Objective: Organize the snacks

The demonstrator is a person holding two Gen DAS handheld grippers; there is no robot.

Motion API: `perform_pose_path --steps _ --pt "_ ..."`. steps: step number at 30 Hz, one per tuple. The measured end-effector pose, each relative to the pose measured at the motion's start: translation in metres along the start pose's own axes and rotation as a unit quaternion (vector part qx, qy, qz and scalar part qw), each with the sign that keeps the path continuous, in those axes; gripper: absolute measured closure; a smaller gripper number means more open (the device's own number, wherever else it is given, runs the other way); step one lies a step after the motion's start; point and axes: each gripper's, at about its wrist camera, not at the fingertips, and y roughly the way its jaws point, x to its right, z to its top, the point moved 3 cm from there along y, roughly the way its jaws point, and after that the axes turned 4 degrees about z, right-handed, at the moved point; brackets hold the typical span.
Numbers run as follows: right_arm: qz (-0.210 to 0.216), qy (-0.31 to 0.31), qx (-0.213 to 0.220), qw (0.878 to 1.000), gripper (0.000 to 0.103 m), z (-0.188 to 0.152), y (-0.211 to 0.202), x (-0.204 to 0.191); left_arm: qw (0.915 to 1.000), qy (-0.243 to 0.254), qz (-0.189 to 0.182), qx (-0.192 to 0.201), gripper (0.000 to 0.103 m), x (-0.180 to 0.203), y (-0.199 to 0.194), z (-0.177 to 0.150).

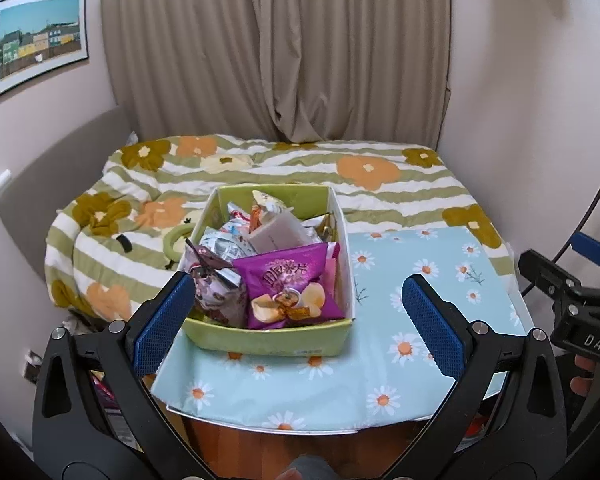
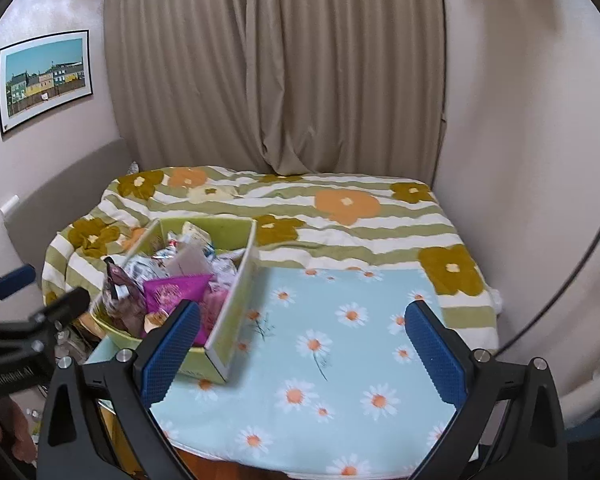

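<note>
Snack box [image 1: 269, 338] front, left view only.

Soft, even indoor light, faint shadows, mostly sharp, strong fisheye bending at edges.

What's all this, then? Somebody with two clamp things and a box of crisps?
A person holds a two-finger gripper in each hand, sorting snacks. Both the left gripper and right gripper are open and empty, hovering above a table with a daisy cloth. A green box on the table's left side is heaped with packets, a purple crisp bag on top. Nothing is being gripped at this moment.
</note>
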Motion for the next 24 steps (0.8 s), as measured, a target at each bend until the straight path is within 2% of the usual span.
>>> perform_pose_path --steps 5,24 --pt "-0.026 -0.005 0.004 1.0 0.001 -0.011 -0.01 0.006 1.0 0.001 -0.005 0.001 0.001 0.003 -0.006 -0.009" --pt "-0.029 0.009 0.005 1.0 0.001 -0.013 -0.016 0.013 1.0 0.006 -0.007 -0.002 0.001 0.008 -0.005 -0.011"
